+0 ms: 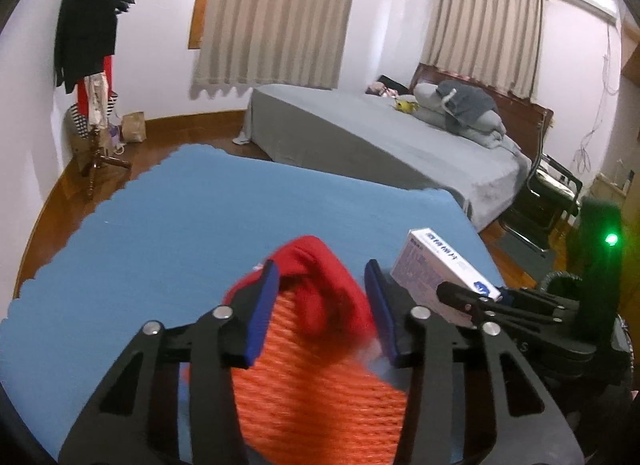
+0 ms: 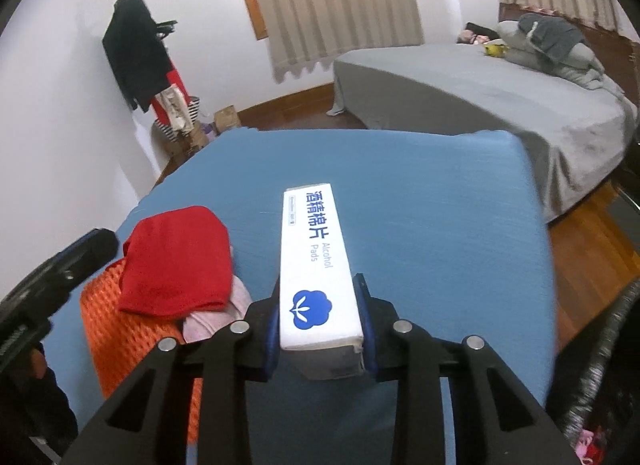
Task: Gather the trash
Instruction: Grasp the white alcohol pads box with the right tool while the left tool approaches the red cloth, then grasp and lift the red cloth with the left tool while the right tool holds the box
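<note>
Right hand-held gripper (image 2: 320, 329) clamped on alcohol-pad box (image 2: 316, 261); left hand-held gripper (image 1: 324, 313) wide over red cloth (image 1: 320, 285).

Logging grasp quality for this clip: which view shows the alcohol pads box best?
The right wrist view: the alcohol pads box fills the centre, label readable, clamped at its near end by the right gripper. The left wrist view shows it only at the right edge, blurred, partly hidden behind that gripper.

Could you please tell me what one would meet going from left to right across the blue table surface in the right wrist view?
Black left gripper → orange knitted cloth → red folded cloth → white alcohol-pads box, held in the right gripper.
</note>
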